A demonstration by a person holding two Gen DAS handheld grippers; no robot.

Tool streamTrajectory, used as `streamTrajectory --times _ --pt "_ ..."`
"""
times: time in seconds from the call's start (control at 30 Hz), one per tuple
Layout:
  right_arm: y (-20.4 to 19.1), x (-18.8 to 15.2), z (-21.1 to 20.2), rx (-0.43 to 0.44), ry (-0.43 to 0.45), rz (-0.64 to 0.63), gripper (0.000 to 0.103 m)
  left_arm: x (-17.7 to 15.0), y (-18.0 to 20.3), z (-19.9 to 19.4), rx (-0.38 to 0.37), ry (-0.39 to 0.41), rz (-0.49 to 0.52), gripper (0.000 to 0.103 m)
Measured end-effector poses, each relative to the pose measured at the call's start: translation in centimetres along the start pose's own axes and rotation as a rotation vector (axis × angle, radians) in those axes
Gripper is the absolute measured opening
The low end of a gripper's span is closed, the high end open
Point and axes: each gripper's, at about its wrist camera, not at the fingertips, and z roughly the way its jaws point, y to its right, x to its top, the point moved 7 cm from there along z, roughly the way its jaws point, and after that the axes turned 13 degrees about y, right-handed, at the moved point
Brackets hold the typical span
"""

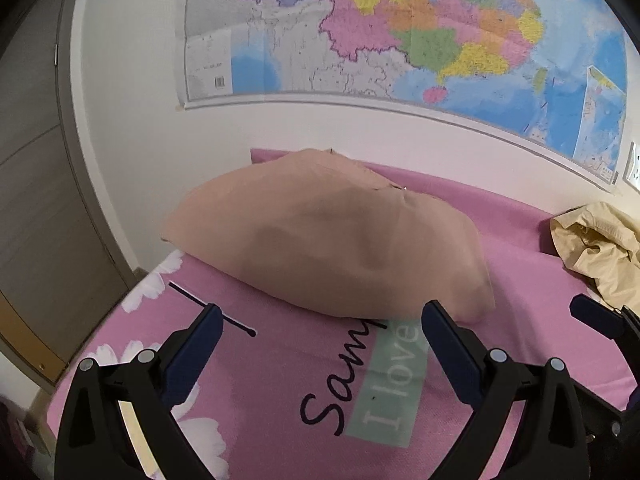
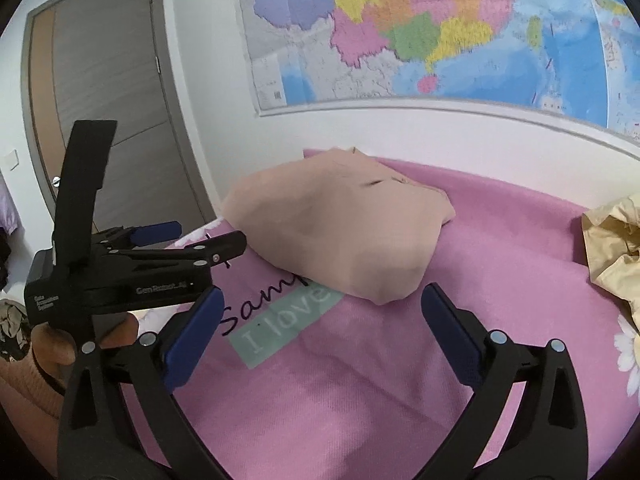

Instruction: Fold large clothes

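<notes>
Folded tan garment (image 1: 328, 236) lying as a soft, light bundle near the bed's (image 1: 520, 240) far edge, with left gripper (image 1: 320, 320) and right gripper (image 2: 320, 308) both spread wide and empty just short of its near hem, the likeliest hold.

So the tan garment (image 1: 328, 240) is already folded into a puffy, rounded bundle, sitting on the pink bed (image 1: 520, 280) near the wall, its near edge overlapping the printed lettering on the sheet. There's also a pale yellow garment (image 1: 600, 248), all crumpled and unfolded, off to the right, well apart.
</notes>
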Motion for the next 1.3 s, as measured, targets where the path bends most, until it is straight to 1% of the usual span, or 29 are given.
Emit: streamTrajectory --times 0.13,0.23,0.4,0.77,1.3 --pt "0.0 -0.2 -0.3 -0.016 -0.017 -0.001 0.097 0.0 0.2 -0.6 0.001 0.017 0.007 0.096" --pt "0.1 -0.2 -0.7 -0.011 -0.005 0.023 0.097 -0.3 0.3 -0.8 -0.003 0.016 0.009 0.096" --pt "0.1 0.0 -1.1 -0.007 0.001 0.026 0.097 -0.5 0.4 -1.0 -0.013 0.008 0.002 0.096" --pt "-0.4 -0.3 -1.6 -0.007 -0.003 0.022 0.097 -0.6 0.3 -2.1 -0.019 0.029 0.016 0.096" --pt "-0.6 -0.4 -1.9 0.000 -0.004 0.029 0.097 -1.0 -0.1 -2.9 -0.022 0.028 0.014 0.096"
